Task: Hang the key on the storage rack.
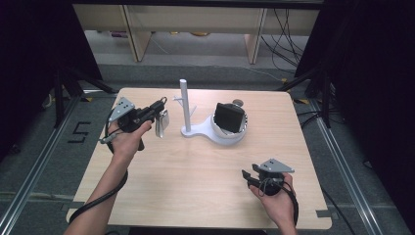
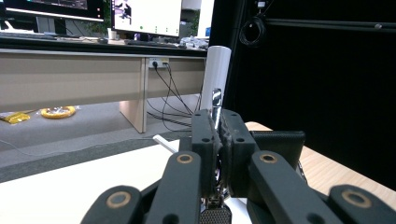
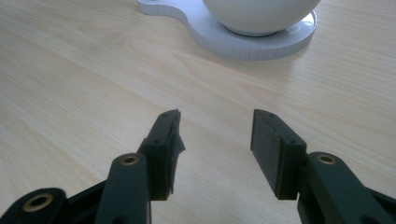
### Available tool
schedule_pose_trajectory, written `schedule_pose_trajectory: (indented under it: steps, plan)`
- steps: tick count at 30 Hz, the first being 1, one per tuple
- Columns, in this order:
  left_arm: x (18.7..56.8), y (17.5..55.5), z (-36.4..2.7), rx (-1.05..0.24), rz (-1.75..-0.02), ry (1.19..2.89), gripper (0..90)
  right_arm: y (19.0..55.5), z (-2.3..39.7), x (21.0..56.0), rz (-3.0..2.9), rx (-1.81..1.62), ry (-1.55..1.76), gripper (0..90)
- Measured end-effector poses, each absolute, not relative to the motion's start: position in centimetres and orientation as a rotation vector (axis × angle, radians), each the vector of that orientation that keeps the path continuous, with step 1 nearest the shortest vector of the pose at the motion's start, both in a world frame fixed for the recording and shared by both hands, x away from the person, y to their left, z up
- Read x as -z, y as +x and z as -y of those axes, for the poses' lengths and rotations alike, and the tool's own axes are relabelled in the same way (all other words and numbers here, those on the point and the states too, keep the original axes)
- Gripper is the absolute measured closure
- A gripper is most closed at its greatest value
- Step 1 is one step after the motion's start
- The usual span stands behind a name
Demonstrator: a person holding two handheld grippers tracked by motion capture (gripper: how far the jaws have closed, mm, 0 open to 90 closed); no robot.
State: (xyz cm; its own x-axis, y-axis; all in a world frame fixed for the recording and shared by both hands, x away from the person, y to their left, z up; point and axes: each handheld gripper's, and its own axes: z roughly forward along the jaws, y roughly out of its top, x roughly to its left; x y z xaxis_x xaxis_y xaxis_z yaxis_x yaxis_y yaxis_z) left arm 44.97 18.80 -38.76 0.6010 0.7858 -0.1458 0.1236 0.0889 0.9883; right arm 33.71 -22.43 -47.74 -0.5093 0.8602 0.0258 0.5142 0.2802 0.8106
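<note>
A white stand [image 1: 185, 105] with an upright post and short side pegs rises from the middle of the table. Its base carries a white bowl [image 1: 240, 136] holding a black boxy object [image 1: 229, 117]. My left gripper [image 1: 160, 105], just left of the post, is shut on a silvery metal object [image 1: 162, 123] that hangs below its jaws. In the left gripper view the gripper [image 2: 216, 122] pinches a thin shiny strip [image 2: 216, 99], with the white post [image 2: 217, 65] right behind it. My right gripper [image 1: 247, 176] stays low at the front right, open and holding nothing [image 3: 215, 126].
A small round grey thing [image 1: 238, 103] lies behind the bowl. The bowl's underside and the stand's base [image 3: 261, 39] lie ahead of the right gripper. Bare light wood table [image 1: 195, 171] spreads between both hands. Desk legs and cables stand beyond the far edge.
</note>
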Motion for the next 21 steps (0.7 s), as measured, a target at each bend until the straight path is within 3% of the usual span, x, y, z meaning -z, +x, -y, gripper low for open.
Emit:
schedule_pose_trajectory:
  steps: [21]
  plan:
    - [39.0, 45.9, -17.5, -0.554, -0.84, 1.401, 84.8, 33.7, 22.4, 47.8, -2.141, -1.108, 1.238, 53.2]
